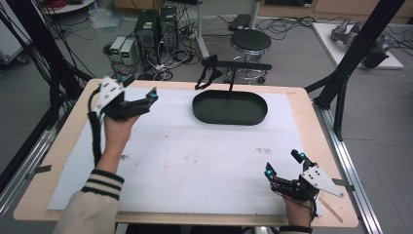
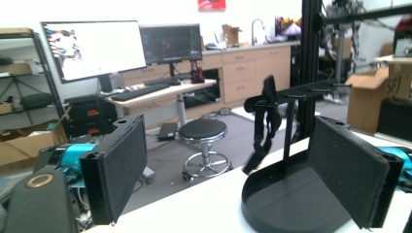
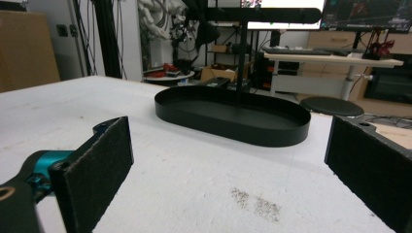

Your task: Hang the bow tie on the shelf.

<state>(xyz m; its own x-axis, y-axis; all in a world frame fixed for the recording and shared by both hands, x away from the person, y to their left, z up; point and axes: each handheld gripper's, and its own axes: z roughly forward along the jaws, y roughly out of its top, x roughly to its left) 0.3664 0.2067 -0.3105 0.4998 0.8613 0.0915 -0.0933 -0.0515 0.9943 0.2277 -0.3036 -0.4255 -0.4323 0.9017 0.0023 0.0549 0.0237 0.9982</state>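
Black oval tray point(image 1: 230, 108) with an upright hanger stand, upper centre of the high view, long axis left-right.

Left gripper point(image 1: 141, 97), empty jaws parted, is nearer; right gripper point(image 1: 283, 166) likewise, lower right. Both gripper views: tray point(image 2: 286, 194) point(image 3: 233, 114) ahead between parted jaws.

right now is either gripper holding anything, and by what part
Nothing is held. The left gripper and right gripper both have open, empty jaws.
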